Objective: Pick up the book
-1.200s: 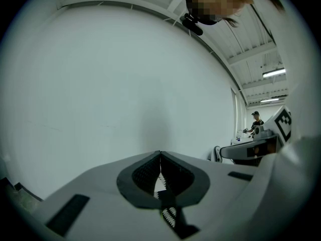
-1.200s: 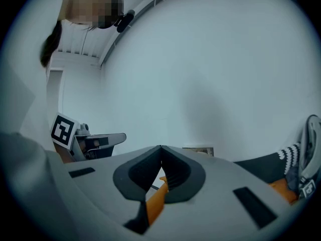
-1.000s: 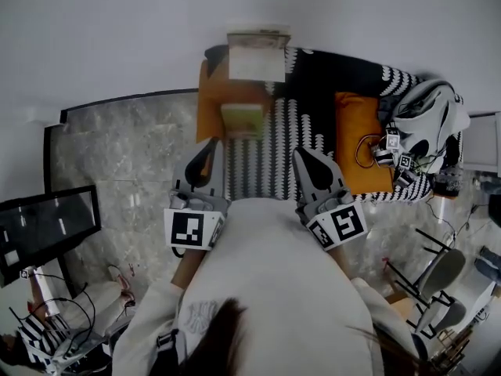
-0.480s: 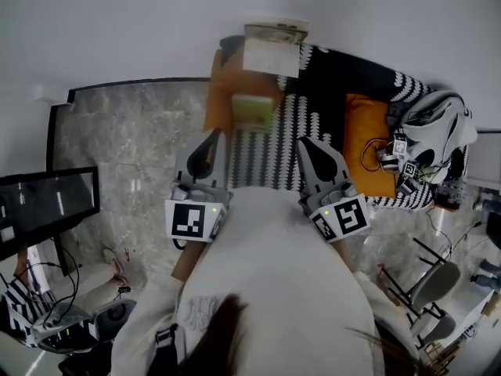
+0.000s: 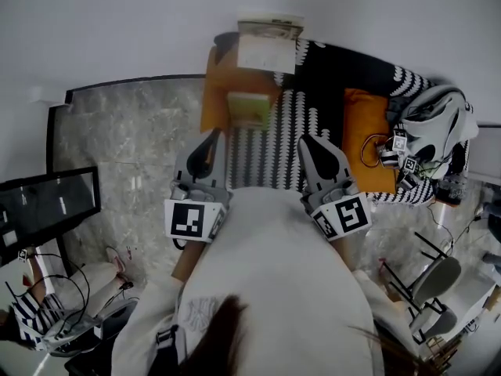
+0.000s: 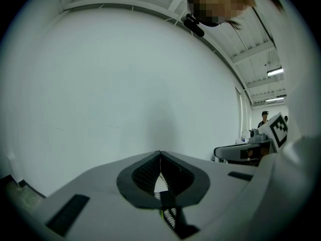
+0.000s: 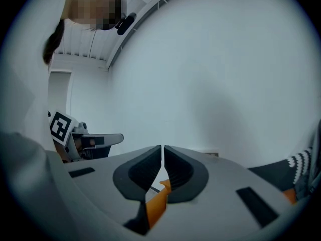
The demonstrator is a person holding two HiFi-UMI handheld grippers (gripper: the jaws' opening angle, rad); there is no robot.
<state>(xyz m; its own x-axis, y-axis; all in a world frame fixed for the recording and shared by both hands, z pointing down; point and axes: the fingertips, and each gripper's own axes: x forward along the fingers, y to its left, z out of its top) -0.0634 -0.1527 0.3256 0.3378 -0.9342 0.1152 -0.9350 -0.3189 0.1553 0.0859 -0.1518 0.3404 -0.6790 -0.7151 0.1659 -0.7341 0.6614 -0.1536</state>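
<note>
A: Looking down from the head view, where does the book lie?

B: Flat on an orange pad at the left end of the black-and-white patterned cover. It is ahead of both tools and apart from them, and its face looks pale green. A paler boxy thing sits just beyond it against the wall. That may be a second book, but it is too small to tell.

A: And the left tool?

B: Its jaws are together, tips meeting, with nothing between them. The left gripper view has it aimed at the bare white wall.

A: The right tool?

B: Closed as well. The right gripper view shows only a hairline slit between the jaws and nothing gripped. A patch of orange shows below, through the gap under them.

A: What lies around?

B: An orange cushion lies on the cover to the right of the right tool. A dark screen stands at the far left, beside the marble floor.
</note>
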